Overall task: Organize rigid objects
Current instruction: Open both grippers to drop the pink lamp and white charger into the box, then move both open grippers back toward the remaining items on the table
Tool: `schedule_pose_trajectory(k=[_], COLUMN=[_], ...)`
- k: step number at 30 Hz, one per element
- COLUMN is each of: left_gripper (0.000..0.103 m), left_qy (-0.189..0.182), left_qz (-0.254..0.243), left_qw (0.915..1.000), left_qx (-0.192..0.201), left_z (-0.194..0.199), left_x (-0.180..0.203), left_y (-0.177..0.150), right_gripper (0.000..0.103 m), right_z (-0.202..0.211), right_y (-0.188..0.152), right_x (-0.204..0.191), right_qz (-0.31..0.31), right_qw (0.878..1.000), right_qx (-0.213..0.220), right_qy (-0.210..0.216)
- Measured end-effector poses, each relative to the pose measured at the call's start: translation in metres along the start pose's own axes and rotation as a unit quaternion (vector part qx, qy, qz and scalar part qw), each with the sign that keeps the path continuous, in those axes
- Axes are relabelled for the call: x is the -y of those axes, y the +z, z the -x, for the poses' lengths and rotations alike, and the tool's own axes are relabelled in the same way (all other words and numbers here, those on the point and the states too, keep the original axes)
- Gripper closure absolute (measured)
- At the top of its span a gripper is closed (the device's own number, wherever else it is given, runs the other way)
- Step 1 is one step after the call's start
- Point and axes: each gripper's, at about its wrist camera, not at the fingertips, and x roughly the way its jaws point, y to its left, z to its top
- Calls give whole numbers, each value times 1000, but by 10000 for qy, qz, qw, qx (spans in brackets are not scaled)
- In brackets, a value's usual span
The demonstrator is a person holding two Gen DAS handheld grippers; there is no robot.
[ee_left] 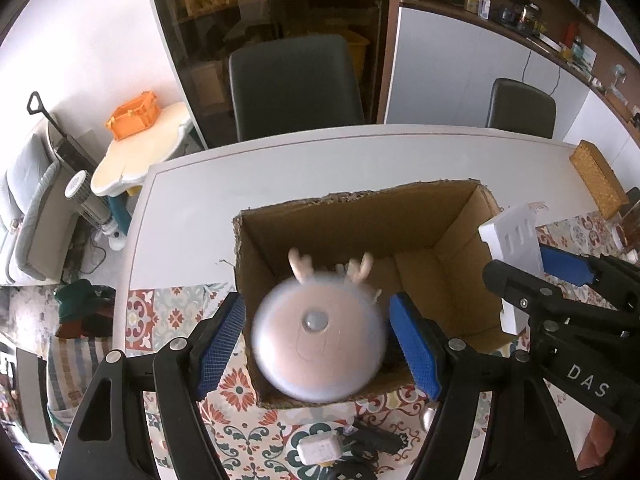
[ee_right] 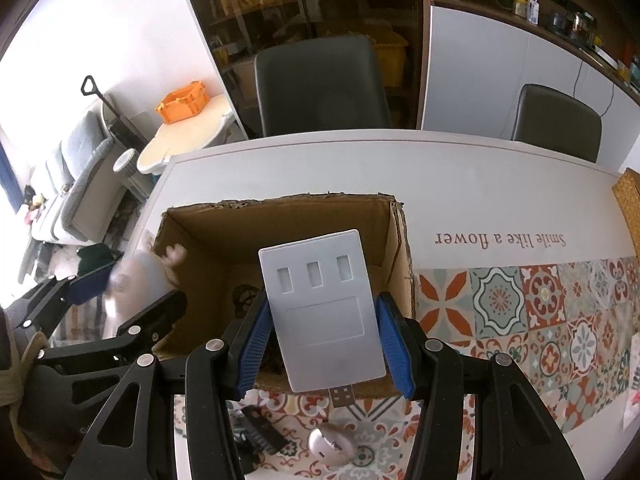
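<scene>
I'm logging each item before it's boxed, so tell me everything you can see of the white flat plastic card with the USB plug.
The white flat plastic card with the USB plug is a thin rounded rectangle with three small rectangular windows near its top, a shallow recessed panel below, and a metal USB connector at its bottom edge. It is tilted slightly, between the blue pads of the right tool, over the open brown cardboard box.

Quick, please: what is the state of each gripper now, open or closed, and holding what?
Left gripper: open; blurred round grey toy with antlers between the jaws, apparently released.
Right gripper: closed on the flat white plastic USB device.
</scene>
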Motion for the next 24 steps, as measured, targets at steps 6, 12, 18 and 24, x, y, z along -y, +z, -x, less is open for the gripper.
schedule_pose_trajectory(k=[6, 12, 18, 24], left_gripper=[28, 21, 14, 9], left_qy=[117, 247, 317, 348], left_qz=[74, 138, 315, 375], left_qw=[9999, 9995, 9987, 9983], left_qx=[54, 124, 227, 292], left_z=[2, 9, 23, 39], left_x=[-9, -19, -30, -32], left_y=[-2, -10, -22, -38], right_gripper=[50, 45, 40, 38], right_z=[-8, -9, 2, 19], right_y=[2, 3, -6, -21], right_x=[-2, -9, -10, -14], right_qz=[16, 71, 80, 179], right_qw=[9999, 9999, 9999, 9997], right_qx=[-94, -36, 59, 110], right_qy=[47, 94, 27, 79])
